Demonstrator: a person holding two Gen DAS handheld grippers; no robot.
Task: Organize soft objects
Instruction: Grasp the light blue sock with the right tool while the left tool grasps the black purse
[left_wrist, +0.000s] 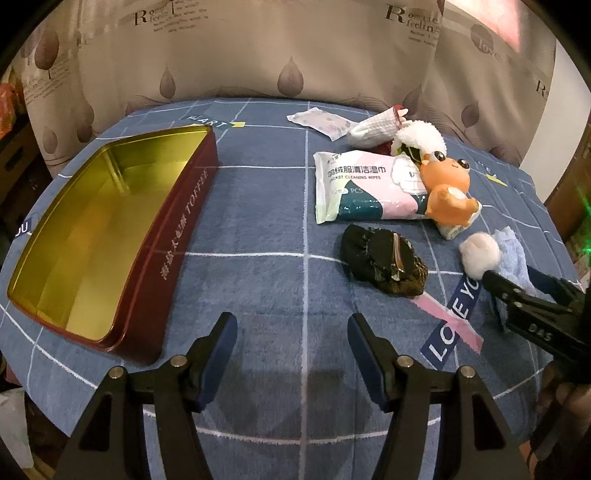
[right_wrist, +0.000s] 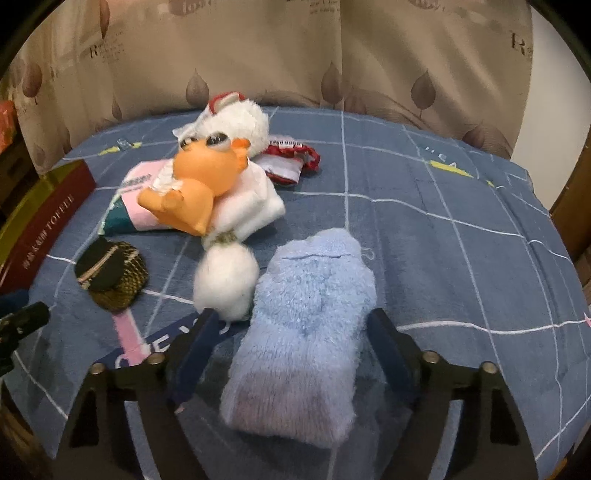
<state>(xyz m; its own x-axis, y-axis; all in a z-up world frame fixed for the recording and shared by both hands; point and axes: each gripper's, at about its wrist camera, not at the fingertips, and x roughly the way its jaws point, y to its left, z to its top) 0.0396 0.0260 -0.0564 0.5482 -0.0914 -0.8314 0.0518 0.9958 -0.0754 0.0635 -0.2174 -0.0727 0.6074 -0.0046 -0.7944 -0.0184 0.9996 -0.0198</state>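
Note:
A red toffee tin (left_wrist: 173, 236) with a gold inside lies open and empty at the left. My left gripper (left_wrist: 291, 332) is open and empty above the blue checked cloth, just right of the tin. My right gripper (right_wrist: 291, 343) is open with its fingers on either side of a fluffy light-blue towel (right_wrist: 306, 332); it also shows in the left wrist view (left_wrist: 513, 291). A white pompom (right_wrist: 227, 284) lies against the left finger. Beyond lie an orange squishy toy (right_wrist: 199, 184), a wipes pack (left_wrist: 365, 188), a black pouch (left_wrist: 384, 262), and white plush items (right_wrist: 236, 118).
A red and white sachet (right_wrist: 291, 158) and a flat white packet (left_wrist: 317, 122) lie towards the back. A beige printed curtain (left_wrist: 258, 48) hangs behind the blue cloth (right_wrist: 461, 258). Boxes stand at the far left edge.

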